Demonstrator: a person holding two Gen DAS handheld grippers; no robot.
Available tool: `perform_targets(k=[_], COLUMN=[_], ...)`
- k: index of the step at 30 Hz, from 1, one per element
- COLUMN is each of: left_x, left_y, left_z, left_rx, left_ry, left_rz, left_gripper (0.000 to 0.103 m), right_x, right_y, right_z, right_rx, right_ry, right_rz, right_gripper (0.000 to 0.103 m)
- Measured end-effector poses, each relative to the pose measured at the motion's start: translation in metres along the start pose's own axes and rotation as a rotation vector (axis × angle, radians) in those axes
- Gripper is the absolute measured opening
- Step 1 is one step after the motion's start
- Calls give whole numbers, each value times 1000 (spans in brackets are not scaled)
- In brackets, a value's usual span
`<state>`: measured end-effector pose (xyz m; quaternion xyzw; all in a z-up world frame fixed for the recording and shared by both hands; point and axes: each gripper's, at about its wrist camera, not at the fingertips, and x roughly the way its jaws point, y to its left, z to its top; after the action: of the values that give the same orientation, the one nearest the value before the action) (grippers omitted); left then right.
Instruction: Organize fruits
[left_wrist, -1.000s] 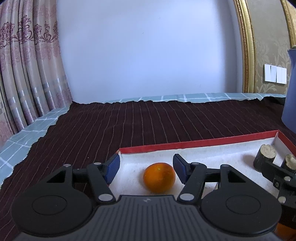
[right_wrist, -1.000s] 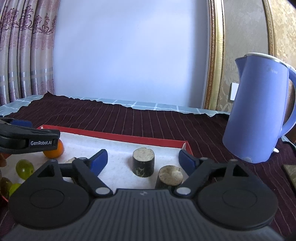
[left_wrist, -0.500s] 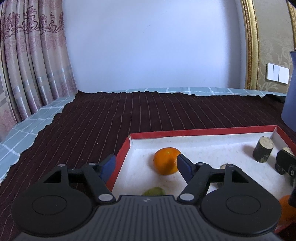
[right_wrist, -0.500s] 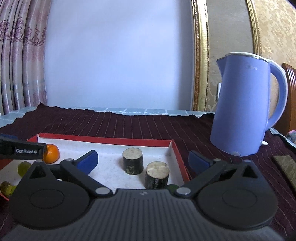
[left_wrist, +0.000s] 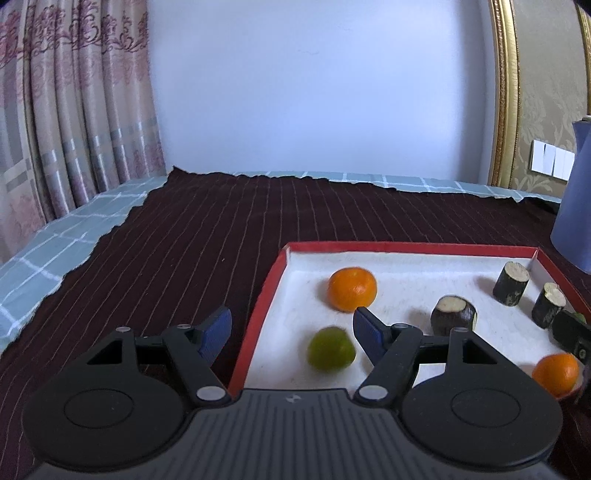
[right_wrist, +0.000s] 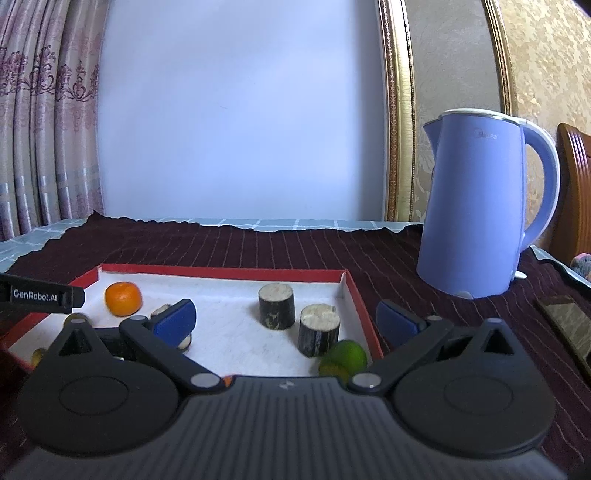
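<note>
Two orange fruits and two green ones lie in the red-rimmed tray (left_wrist: 258, 314), your landmark for everything that follows. Near the tray's far left corner sits one orange fruit (left_wrist: 352, 289); the other orange fruit (left_wrist: 555, 373) lies at its near right edge. A blurred green fruit (left_wrist: 331, 349) rests by the tray's left wall, between the open jaws of your left hand-held gripper (left_wrist: 291, 328), which holds nothing. Your right hand-held gripper (right_wrist: 286, 319) is also spread wide and empty, with a second green fruit (right_wrist: 345, 356) just inside the tray's near right corner, beside the dark cut log pieces (right_wrist: 319, 334).

Expect these fruits to be light, round and smooth-skinned, firm yet bruisable, and likely to roll. Take each across its widest middle, pads on opposite sides, squeezing only enough to stop slipping.
</note>
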<state>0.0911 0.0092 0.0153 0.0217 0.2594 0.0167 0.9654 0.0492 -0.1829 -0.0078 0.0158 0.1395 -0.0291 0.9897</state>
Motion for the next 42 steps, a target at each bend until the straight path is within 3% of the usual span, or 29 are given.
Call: perform_targets(k=[2,6,18,28,42], left_x=[-5,-16,-39,-43,-32], left_y=[3,10,20,23,23], left_z=[-4,-12,-41,-52,-62], left_rx=[-3,-6,13,-1,7], left_ry=[5,4,5,44,92], left_rz=[3,7,13,19,16], left_gripper=[80,81,90,93,93], right_x=[-8,-21,-39,-25,-18], right_y=[0,1,12,16,11], right_z=[-2,-8,-27,-35,-38], right_rx=[-1,-14,-108,-156,-118], right_ry=[-3,18,219,337,369], right_rz=[8,26,149,159,182], right_gripper=[103,103,103,103,103])
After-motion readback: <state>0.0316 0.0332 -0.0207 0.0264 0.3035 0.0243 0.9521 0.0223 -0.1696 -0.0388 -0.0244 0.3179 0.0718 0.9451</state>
